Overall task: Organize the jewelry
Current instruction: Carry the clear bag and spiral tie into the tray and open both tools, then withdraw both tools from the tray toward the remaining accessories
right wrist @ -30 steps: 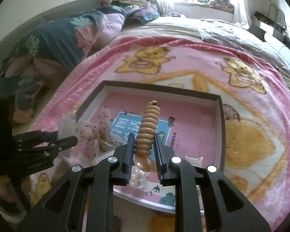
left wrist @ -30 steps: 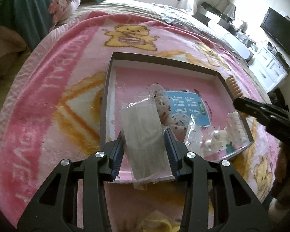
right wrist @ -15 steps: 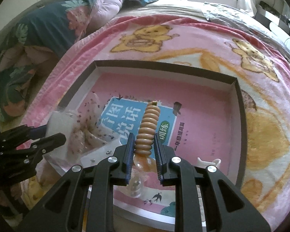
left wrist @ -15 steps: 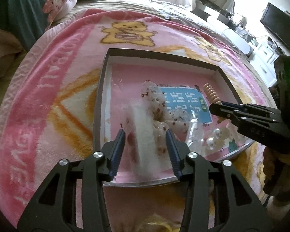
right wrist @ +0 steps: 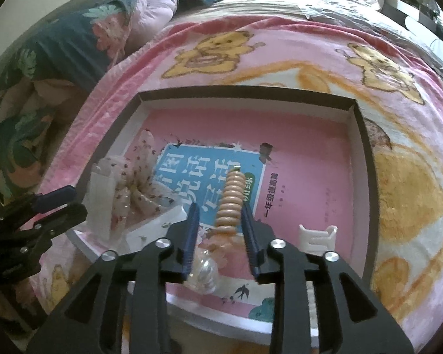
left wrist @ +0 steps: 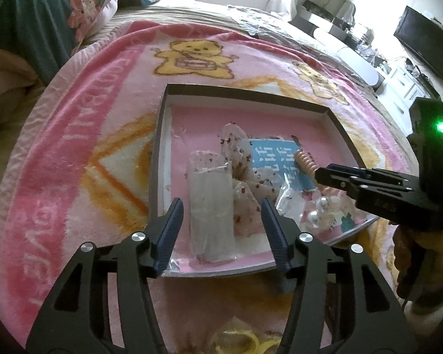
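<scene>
A shallow dark-rimmed box (left wrist: 245,93) (right wrist: 245,94) lies on the pink bear blanket, with a pink and blue book as its floor. My left gripper (left wrist: 221,215) stands over the box's near left corner, and its jaws are opening. A clear plastic bag (left wrist: 211,206) lies flat between them, free of both pads. My right gripper (right wrist: 220,221) (left wrist: 325,174) is low over the book and its jaws are opening too. A tan ribbed hair clip (right wrist: 230,203) (left wrist: 305,162) stands between its fingers, with a gap on the left side.
Inside the box are a spotted sheer bow (left wrist: 239,153) (right wrist: 136,177), pearl pieces (left wrist: 319,209) (right wrist: 203,268), a small clear packet (left wrist: 289,197) and a white clip (right wrist: 317,234). The left gripper (right wrist: 71,197) shows at the box's left edge. A yellow item (left wrist: 245,342) lies on the blanket nearer me.
The left jaws widened and let go of the clear bag, which now lies in the box. The right gripper came down into the box with the tan clip and its jaws parted.
</scene>
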The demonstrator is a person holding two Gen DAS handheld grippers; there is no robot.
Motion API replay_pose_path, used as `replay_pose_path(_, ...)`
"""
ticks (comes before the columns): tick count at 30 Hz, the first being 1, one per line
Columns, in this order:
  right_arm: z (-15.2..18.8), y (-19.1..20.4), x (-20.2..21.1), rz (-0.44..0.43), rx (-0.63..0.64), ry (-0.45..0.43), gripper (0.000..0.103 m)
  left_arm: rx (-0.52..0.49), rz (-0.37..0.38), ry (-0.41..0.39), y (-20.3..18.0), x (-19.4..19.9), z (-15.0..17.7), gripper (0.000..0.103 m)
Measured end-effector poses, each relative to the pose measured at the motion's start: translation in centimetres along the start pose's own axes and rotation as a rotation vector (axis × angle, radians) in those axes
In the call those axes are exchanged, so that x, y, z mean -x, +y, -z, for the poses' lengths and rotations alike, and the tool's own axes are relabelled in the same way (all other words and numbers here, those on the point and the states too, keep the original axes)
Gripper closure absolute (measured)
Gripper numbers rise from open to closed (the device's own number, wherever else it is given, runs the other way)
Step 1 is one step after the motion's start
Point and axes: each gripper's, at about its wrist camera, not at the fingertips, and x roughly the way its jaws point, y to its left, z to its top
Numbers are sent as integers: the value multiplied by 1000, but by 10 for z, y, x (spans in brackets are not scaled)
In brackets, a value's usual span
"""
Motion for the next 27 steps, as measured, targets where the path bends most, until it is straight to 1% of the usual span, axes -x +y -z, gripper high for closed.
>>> replay_pose_path(1,0,0,3,0,-2,-5,70,0,1,-1,0,1,0,54)
replay_pose_path(3,2,0,15,-14,-15,-28,63,1,3,-6,0,5,0,52)
replay_pose_path(5,4,0,30,-26,-30,-65,52,1,3,-16,0,9,0,50)
replay_pose_path(8,7,0,50,-34,-47,-119,43,1,0,-35,0,17,-1,48)
replay_pose_path(10,9,0,62,-31,-54,-145,39,3,1,-41,1,21,-1,47)
replay_pose_path(11,10,0,67,-29,-58,-156,33,4,2,-45,1,23,-1,46)
replay_pose_path(13,13,-1,77,-24,-69,-182,26,5,0,-55,2,28,-1,45)
replay_pose_path(14,15,-2,82,-22,-73,-190,24,7,2,-59,2,30,-1,42)
replay_pose_path(19,24,-3,100,-8,-81,-222,19,13,0,-82,3,42,0,37)
replay_pose_path(21,27,-4,107,-7,-87,-234,18,15,-2,-97,2,49,1,29)
replay_pose_path(27,35,-5,125,-13,-96,-259,16,31,0,-136,3,70,3,19)
